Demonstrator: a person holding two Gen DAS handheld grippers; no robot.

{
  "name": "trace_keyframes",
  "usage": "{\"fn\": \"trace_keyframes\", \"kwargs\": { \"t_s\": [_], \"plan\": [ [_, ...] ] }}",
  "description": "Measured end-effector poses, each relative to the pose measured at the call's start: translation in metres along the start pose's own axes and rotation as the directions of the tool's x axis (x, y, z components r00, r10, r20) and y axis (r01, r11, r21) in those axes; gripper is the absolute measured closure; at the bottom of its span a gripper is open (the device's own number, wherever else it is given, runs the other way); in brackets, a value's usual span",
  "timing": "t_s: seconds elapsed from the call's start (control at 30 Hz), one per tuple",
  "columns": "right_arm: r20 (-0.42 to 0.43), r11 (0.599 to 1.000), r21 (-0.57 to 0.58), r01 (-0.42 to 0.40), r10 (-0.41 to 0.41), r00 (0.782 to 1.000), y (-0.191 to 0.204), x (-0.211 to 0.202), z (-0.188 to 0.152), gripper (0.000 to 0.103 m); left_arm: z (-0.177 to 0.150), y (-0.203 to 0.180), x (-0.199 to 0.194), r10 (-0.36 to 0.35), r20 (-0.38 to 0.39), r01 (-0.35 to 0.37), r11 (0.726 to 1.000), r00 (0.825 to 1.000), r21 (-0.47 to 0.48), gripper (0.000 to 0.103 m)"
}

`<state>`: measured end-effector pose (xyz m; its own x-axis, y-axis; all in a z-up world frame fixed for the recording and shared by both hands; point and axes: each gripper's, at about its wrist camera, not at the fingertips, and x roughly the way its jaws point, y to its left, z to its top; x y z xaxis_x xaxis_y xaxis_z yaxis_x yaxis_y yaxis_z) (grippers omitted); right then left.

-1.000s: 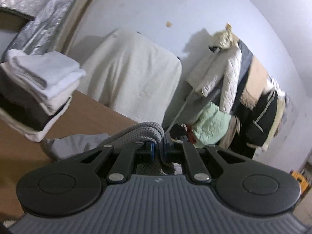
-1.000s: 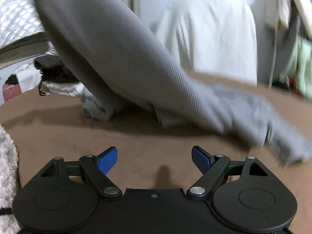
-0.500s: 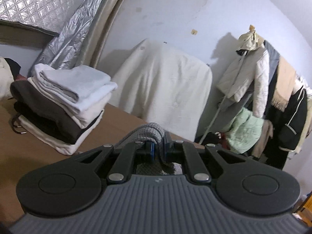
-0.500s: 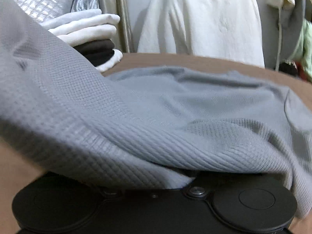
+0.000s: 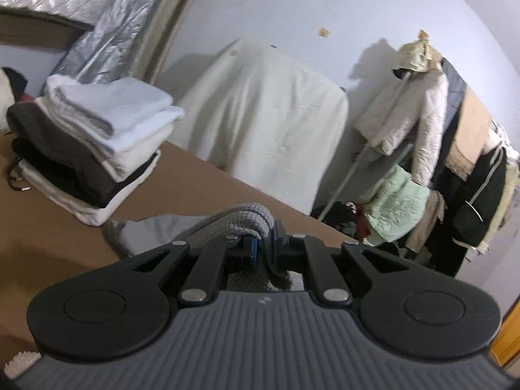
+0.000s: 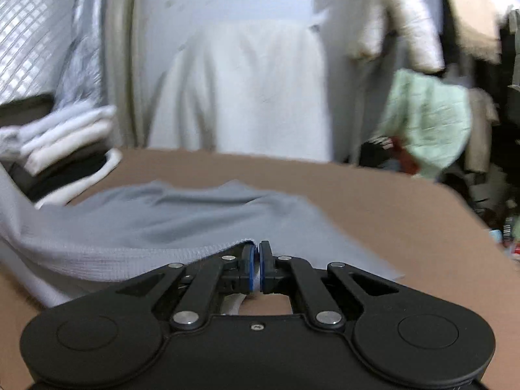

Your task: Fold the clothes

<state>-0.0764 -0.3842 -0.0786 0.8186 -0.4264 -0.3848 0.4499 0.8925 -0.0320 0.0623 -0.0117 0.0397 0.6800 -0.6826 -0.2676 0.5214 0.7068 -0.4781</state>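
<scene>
The left gripper is clamped narrow on a bunched fold of the gray shirt, which humps up over its fingers. The right gripper is pinched nearly closed on the shirt's near hem. The rest of the shirt lies spread on the brown table, just beside the stack of folded clothes at the table's far left. Behind the table stands something draped in a white sheet.
</scene>
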Motion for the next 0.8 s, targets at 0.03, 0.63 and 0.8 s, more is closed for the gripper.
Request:
{"fn": "trace_keyframes", "kwargs": {
  "t_s": [0.03,0.63,0.8],
  "plan": [
    [0.024,1.000,0.002,0.011,-0.011,1.000,-0.007,-0.011,0.005,0.100,-0.006,0.001,0.000,0.006,-0.039,-0.006,1.000,0.999,0.007,0.095],
    [-0.481,0.990,0.026,-0.139,0.135,0.866,-0.037,-0.078,-0.023,0.089,-0.077,0.036,0.005,0.121,-0.556,-0.102,0.993,0.822,0.064,0.059],
    [-0.423,0.951,0.110,-0.288,0.307,0.853,-0.040,-0.070,-0.014,0.049,-0.031,0.043,0.009,0.192,-0.384,-0.157,0.980,0.903,0.122,0.032]
  ]
}}
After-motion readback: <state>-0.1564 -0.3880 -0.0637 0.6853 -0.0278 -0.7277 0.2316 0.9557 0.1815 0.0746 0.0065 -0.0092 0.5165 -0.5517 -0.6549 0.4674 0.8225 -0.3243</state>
